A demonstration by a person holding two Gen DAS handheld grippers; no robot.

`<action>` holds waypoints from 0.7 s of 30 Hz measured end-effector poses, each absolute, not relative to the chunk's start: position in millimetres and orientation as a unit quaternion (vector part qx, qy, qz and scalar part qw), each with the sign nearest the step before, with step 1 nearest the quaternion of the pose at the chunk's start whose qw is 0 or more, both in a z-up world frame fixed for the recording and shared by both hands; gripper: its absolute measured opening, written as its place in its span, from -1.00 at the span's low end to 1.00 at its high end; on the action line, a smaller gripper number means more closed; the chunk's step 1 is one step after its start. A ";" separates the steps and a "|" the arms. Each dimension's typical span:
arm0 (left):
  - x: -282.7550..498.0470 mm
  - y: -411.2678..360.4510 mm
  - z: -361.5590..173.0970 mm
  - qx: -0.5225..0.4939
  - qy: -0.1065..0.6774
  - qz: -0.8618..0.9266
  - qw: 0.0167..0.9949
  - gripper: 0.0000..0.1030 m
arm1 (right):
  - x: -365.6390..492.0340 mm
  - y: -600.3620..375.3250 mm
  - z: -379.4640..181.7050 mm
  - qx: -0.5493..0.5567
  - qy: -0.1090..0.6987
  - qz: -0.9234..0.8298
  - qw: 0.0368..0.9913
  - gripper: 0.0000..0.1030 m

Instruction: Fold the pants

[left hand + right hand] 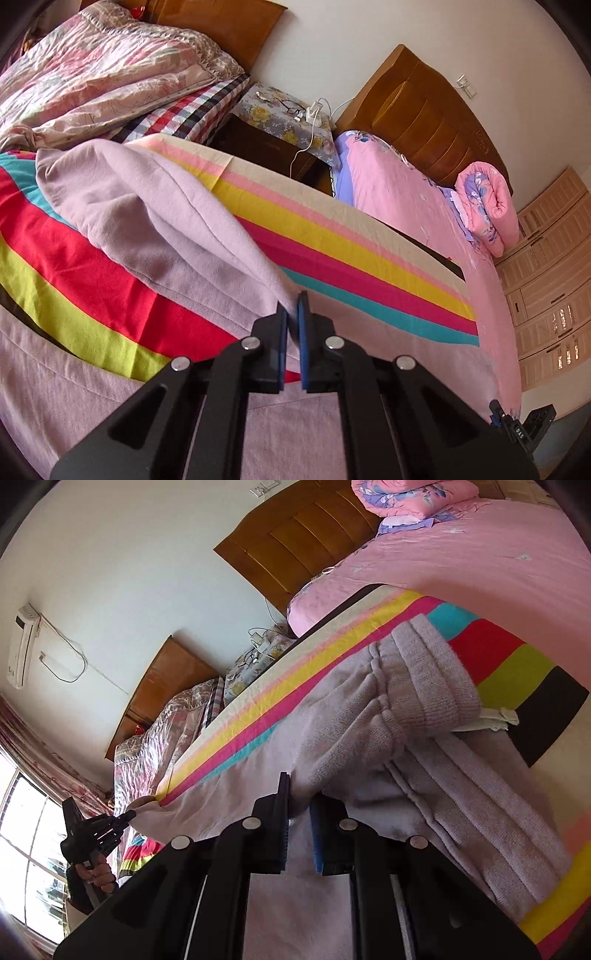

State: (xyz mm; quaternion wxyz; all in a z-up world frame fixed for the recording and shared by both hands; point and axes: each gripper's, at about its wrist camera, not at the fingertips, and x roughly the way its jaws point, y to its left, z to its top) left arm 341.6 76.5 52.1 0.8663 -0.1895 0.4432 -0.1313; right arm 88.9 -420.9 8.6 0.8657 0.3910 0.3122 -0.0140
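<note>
Both grippers, left gripper and right gripper, clenched on lilac pants lifted above striped sheet. Risk: fleece slipping out, uneven pull skewing the fold.

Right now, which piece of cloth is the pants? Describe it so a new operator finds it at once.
Find the rainbow-striped sheet covering the near bed. The pants are the plain pale lilac fleece garment lying across those stripes, pinched by the left gripper and the right gripper. Unlike the floral quilt behind, they carry no pattern, and the ribbed waistband shows.
</note>
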 end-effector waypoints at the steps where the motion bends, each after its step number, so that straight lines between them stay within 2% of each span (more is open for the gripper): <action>1: 322.2 82.2 64.9 -0.188 0.425 -0.139 0.874 -0.91 | 85.3 -423.4 16.6 0.397 0.304 0.000 0.866 -0.76; 5: 217.0 111.3 82.1 -0.189 0.376 -0.170 0.891 -0.90 | 49.5 -425.2 42.3 0.376 0.295 0.042 0.877 -0.76; 7: 170.0 124.7 55.6 -0.196 0.390 -0.180 0.881 -0.90 | 27.5 -423.4 36.3 0.362 0.321 0.048 0.874 -0.76; 10: 125.0 140.4 -5.6 -0.217 0.438 -0.162 0.857 -0.88 | -3.8 -418.4 -1.3 0.367 0.379 0.040 0.849 -0.76; 13: 117.5 145.0 -47.4 -0.229 0.464 -0.146 0.843 -0.87 | -20.9 -414.4 -40.4 0.372 0.416 0.011 0.830 -0.76; 15: 122.4 138.1 -48.6 -0.209 0.467 -0.147 0.847 -0.80 | -23.5 -414.6 -47.5 0.380 0.412 0.006 0.828 -0.75; 16: 124.4 137.5 -45.2 -0.208 0.464 -0.152 0.848 -0.74 | -23.9 -414.0 -46.5 0.381 0.413 0.004 0.827 -0.70; 17: 126.7 137.0 -41.0 -0.210 0.460 -0.159 0.848 -0.44 | -23.9 -413.0 -43.0 0.377 0.414 0.004 0.829 -0.63; 18: 129.6 136.8 -36.9 -0.213 0.454 -0.159 0.850 -0.01 | -25.1 -412.1 -40.1 0.372 0.412 0.002 0.832 -0.58; 19: 131.3 138.4 -34.1 -0.217 0.447 -0.154 0.854 0.09 | -26.7 -412.0 -38.7 0.371 0.409 -0.001 0.834 -0.42; 20: 134.2 139.4 -33.3 -0.219 0.444 -0.154 0.855 0.10 | -28.5 -413.3 -38.2 0.376 0.406 -0.004 0.833 -0.28; 21: 138.2 139.7 -34.6 -0.219 0.446 -0.154 0.854 0.07 | -30.8 -414.9 -39.0 0.385 0.400 -0.004 0.831 -0.28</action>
